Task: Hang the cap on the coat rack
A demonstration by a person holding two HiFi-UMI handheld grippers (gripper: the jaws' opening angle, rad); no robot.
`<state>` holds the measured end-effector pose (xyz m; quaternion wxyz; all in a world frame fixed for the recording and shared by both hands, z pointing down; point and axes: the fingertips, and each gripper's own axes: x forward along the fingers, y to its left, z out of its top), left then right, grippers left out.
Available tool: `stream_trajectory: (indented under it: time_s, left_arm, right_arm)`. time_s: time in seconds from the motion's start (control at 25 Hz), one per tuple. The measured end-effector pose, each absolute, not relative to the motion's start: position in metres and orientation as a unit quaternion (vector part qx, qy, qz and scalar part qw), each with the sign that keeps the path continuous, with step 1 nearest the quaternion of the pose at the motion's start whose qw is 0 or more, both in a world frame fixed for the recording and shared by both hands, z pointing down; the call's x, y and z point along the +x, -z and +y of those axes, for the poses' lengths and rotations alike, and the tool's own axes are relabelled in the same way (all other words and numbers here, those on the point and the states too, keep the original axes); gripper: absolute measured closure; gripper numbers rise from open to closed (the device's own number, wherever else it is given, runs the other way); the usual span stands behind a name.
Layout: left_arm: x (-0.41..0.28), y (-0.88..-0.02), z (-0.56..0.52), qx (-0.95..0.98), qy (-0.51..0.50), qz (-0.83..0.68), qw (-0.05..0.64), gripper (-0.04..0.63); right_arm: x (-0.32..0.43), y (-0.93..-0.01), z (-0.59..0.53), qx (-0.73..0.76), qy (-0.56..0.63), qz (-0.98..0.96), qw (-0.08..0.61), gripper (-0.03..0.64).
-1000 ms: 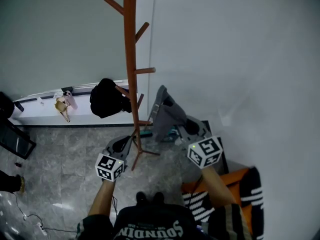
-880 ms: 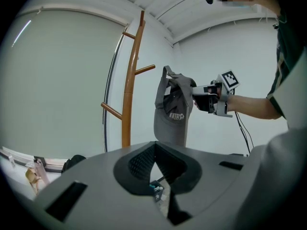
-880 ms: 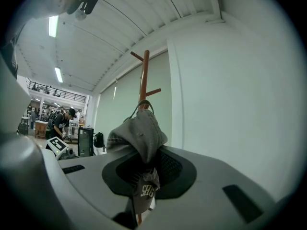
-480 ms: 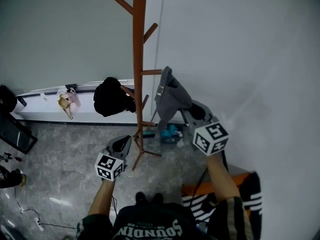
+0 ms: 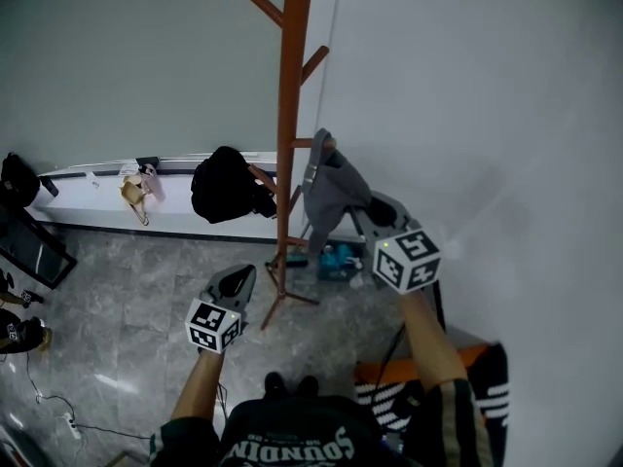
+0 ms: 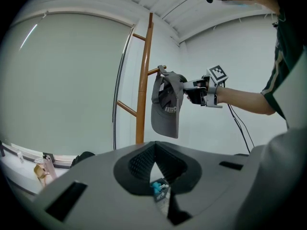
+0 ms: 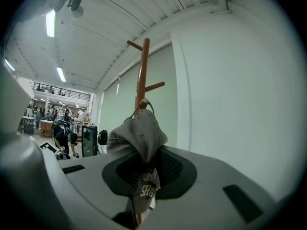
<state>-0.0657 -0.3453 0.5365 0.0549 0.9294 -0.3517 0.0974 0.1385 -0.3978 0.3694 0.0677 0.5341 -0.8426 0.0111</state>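
White ledge point(image 5: 92, 210) far left along the wall, with a black bundle point(image 5: 224, 185) at its right end. Left gripper point(image 5: 237, 282) low and near, jaws closed together, nothing in them, well apart from the cap. Brown wooden coat rack point(image 5: 290, 115) stands upright in the corner, pegs angled up. Grey cap point(image 5: 329, 185) just right of the pole, its top touching the tip of a side peg; cannot tell if it is hooked on. Soft crumpled crown, brim hanging down, white lettering on the front. Right gripper point(image 5: 375, 210) is clamped on the cap's fabric, held up level with the peg. Teal item point(image 5: 336, 259) on the floor by the rack's base. Plain white wall right.
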Motion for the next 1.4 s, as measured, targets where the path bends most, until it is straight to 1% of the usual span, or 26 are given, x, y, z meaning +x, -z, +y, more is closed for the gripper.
stream_trajectory:
  time_s: [0.48, 1.12, 1.4]
  left_arm:
    - [-0.091, -0.541, -0.35, 0.921, -0.1, -0.373, 0.06, 0.595]
    - [-0.09, -0.547, -0.35, 0.919, -0.103, -0.374, 0.067, 0.594]
    - [-0.088, -0.546, -0.348, 0.92, -0.103, -0.372, 0.066, 0.595]
  right_arm:
    - [0.114, -0.399, -0.419, 0.515, -0.023, -0.854, 0.074, 0.58]
    - [0.11, -0.414, -0.425, 0.512, -0.03, -0.856, 0.069, 0.578]
    - [0.113, -0.418, -0.423, 0.503, -0.043, -0.861, 0.062, 0.548]
